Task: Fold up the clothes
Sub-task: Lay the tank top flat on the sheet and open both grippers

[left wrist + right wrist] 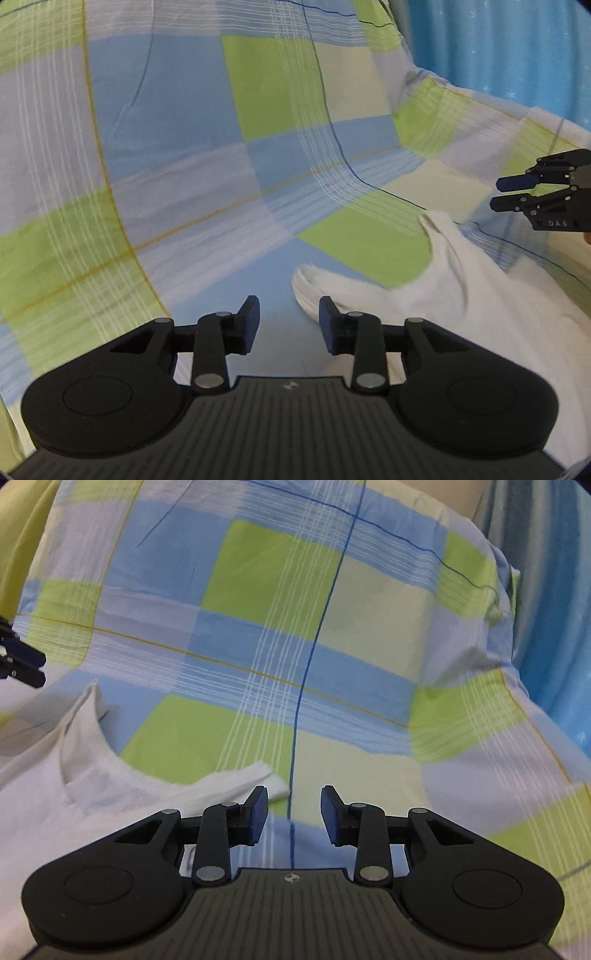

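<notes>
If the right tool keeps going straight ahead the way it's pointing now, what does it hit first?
Probably the checked bedsheet. The right tool is open and empty, and bare sheet fills the gap ahead of it. The white shirt's shoulder strap ends just left of that line, so it likely passes beside it, though depth is unclear.

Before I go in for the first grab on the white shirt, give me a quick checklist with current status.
1. left gripper open, holding nothing: ok.
2. right gripper open, holding nothing: ok.
3. white shirt lying on the plaid sheet, neckline visible: ok.
4. Shirt strap end just ahead of the left gripper's fingers: ok.
5. Shirt fully flat, lower hem in place: cannot tell, out of view.
6. Grippers apart from each other: ok.
</notes>
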Motion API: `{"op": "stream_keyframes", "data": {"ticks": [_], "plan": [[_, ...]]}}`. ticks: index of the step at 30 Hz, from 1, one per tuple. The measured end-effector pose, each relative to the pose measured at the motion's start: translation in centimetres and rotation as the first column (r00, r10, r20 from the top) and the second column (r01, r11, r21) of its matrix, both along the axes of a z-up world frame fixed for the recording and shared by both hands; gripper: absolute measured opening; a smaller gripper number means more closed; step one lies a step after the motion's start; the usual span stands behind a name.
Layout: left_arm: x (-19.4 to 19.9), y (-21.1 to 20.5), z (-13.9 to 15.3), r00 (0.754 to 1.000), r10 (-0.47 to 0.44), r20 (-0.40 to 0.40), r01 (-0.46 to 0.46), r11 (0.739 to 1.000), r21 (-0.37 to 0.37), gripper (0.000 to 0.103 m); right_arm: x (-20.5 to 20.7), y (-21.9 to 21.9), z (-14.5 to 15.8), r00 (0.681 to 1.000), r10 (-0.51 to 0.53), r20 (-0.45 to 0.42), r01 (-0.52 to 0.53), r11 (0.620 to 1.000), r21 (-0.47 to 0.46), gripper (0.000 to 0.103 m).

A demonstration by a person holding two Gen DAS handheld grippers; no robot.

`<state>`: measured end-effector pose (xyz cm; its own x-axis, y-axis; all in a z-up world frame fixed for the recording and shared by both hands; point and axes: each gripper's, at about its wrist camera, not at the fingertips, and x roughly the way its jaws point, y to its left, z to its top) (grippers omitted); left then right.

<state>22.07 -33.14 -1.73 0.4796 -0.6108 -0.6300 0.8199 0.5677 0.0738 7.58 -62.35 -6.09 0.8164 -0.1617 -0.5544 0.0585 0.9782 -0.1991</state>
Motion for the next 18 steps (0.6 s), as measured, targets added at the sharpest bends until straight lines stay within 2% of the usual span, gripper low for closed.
{"op": "stream_keyframes", "data": {"ticks": [4,6,8,11,12,13,14,15,16,18], "plan": [[-3.7,2.3,-1.9,0.994,-0.067,-0.088,0.070,0.997,0.034,0.041,-4.7,-0.6,-0.9,0.999,0.016,-0.045,-0.007,0.980,0.200,0.043],[-4.4,2.4,-3.3,0.987,-0.085,-0.137,0.092,0.995,0.041,0.048,-6.1,-0.8,-1.6,0.998,0.023,-0.058,-0.004,0.955,0.296,0.043],[-4.8,1.7,-4.3,0.989,-0.074,-0.129,0.080,0.996,0.039,0.047,-6.5,-1.0,-2.3,0.997,0.028,-0.067,-0.001,0.928,0.372,0.043],[-5.4,1.3,-4.1,0.987,-0.085,-0.135,0.087,0.996,0.009,0.011,-6.0,-0.8,-2.9,0.997,0.040,-0.066,-0.009,0.909,0.416,0.044],[-5.6,1.2,-3.7,0.989,-0.086,-0.120,0.087,0.996,0.008,0.005,-5.8,-0.8,-3.1,0.997,0.040,-0.067,-0.008,0.906,0.423,0.044],[-5.8,1.1,-3.3,0.992,-0.084,-0.094,0.085,0.996,0.013,0.005,-5.4,-0.8,-3.1,0.997,0.037,-0.070,-0.003,0.901,0.435,0.043],[-5.7,1.3,-2.8,0.995,-0.074,-0.073,0.075,0.997,0.012,0.005,-5.2,-1.0,-3.0,0.997,0.030,-0.075,0.007,0.894,0.448,0.019],[-5.6,1.6,-2.2,0.997,-0.062,-0.054,0.062,0.998,0.007,0.006,-5.0,-1.1,-2.8,0.996,0.023,-0.082,0.017,0.889,0.457,0.000],[-5.3,2.1,-1.7,0.998,-0.046,-0.038,0.046,0.999,0.012,0.006,-5.0,-1.1,-2.4,0.997,0.013,-0.082,0.026,0.894,0.447,0.001],[-4.8,3.2,-0.8,1.000,-0.011,-0.008,0.011,1.000,0.029,0.006,-5.6,-0.9,-1.2,0.997,-0.032,-0.066,0.053,0.935,0.350,0.000]]}}
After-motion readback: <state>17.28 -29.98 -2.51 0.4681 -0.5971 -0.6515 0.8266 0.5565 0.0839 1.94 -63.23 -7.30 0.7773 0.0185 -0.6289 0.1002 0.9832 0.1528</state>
